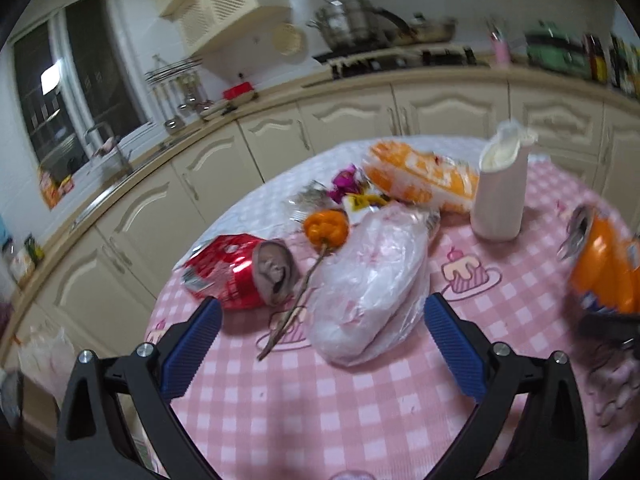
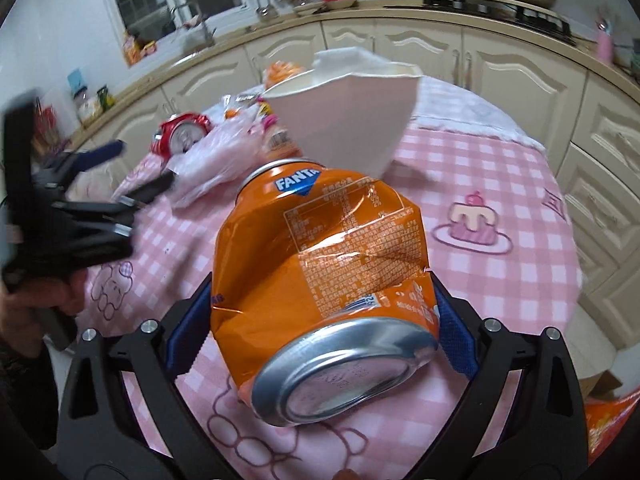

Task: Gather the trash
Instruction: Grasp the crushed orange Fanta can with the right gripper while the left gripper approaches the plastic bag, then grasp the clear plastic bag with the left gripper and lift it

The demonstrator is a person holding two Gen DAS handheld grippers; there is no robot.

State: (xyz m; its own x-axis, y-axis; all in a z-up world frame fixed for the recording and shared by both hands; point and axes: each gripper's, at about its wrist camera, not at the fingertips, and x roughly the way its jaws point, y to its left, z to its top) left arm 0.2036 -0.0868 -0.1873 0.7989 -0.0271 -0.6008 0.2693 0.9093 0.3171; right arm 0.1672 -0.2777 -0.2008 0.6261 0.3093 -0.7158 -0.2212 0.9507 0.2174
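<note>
Right gripper (image 2: 320,304) clamps crushed orange can (image 2: 320,256) beside white carton (image 2: 344,120), could topple it; left gripper (image 1: 320,344) wide, empty.

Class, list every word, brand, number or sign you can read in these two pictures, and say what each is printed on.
"FANTA": on the blue badge near the top of the crushed orange can, held in the right tongs.
Fine print panel on that can: too small to read.
Embossed marks on its silver base: unreadable.
Crushed red can: print blurred.
Orange snack bag: print blurred.
Small wrappers: unreadable.
</note>
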